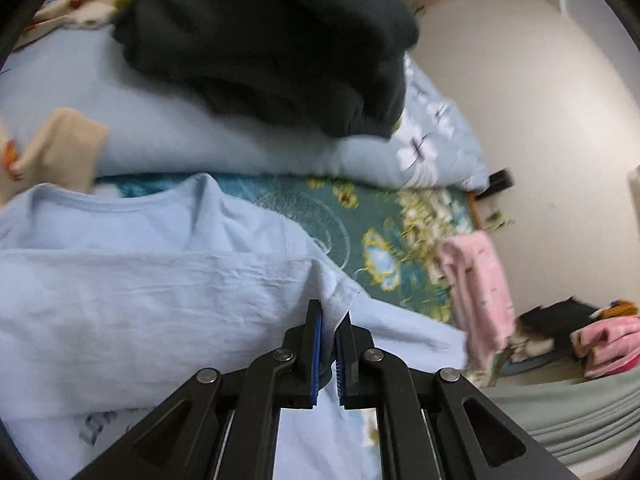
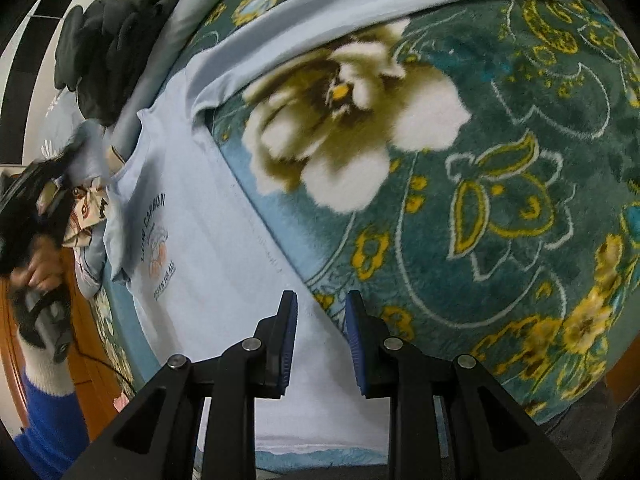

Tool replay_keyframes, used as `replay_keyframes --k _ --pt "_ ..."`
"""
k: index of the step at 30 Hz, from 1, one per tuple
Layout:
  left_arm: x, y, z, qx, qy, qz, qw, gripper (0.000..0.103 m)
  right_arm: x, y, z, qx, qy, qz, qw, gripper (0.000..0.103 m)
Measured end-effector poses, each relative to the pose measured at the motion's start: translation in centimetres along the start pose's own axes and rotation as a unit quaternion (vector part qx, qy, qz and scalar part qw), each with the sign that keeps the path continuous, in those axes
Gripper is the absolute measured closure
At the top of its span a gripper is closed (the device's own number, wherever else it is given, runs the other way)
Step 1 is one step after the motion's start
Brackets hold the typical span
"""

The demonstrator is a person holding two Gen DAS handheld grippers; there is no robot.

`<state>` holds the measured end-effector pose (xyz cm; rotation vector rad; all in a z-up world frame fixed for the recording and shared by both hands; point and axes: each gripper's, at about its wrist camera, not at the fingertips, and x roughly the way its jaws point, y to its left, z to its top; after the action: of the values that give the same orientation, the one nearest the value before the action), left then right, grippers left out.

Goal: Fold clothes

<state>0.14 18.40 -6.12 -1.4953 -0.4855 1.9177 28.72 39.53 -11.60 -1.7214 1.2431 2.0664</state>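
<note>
A light blue T-shirt [image 1: 132, 280] with a printed chest logo lies on a green floral blanket [image 1: 360, 216]. My left gripper [image 1: 329, 316] is shut on the hem of the shirt's sleeve [image 1: 340, 292], cloth pinched between the blue pads. In the right wrist view the same T-shirt [image 2: 208, 248] lies flat with its far sleeve [image 2: 320, 32] stretched across the blanket [image 2: 500, 160]. My right gripper [image 2: 321, 300] is open just above the shirt's side edge, nothing between its pads. The left gripper and the hand holding it [image 2: 38, 268] show at that view's left edge.
A dark garment [image 1: 272, 40] sits on a pale blue quilt [image 1: 200, 136] behind the shirt. A pink garment [image 1: 480, 288] hangs over the bed's edge, with more pink and dark clothes [image 1: 600, 340] beyond. A beige cloth [image 1: 60, 152] lies at left. A white wall [image 1: 540, 120] stands at right.
</note>
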Motion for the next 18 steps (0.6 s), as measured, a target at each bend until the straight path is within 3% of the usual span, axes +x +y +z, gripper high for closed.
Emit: replay_keyframes --k 5,7,8,9,12,18 --pt "3.5 0.2 0.6 -0.006 0.027 0.027 0.9993 0.09 -1.9 -0.8 1.1 0.001 -0.035 0.03 0.999 0.078" --pt "3.7 0.4 0.6 -0.017 0.035 0.022 0.999 0.068 -2.8 -1.6 1.8 0.013 -0.051 0.04 0.998 0.078" --pt "3.6 0.5 0.6 -0.024 0.037 0.015 0.9989 0.05 -3.2 -2.0 2.2 0.02 -0.058 0.043 0.997 0.078" --pt "3.5 0.5 0.5 -0.03 0.035 0.001 0.9989 0.042 -3.6 -2.6 2.6 0.028 -0.067 0.045 0.996 0.078" --pt "3.2 0.3 0.2 -0.037 0.03 -0.021 0.9987 0.042 -5.0 -4.9 4.0 0.054 -0.087 0.049 0.994 0.075" --pt "5.1 1.1 -0.5 -0.039 0.038 0.028 0.9981 0.042 -8.0 -10.5 7.1 0.138 -0.155 0.06 0.976 0.075"
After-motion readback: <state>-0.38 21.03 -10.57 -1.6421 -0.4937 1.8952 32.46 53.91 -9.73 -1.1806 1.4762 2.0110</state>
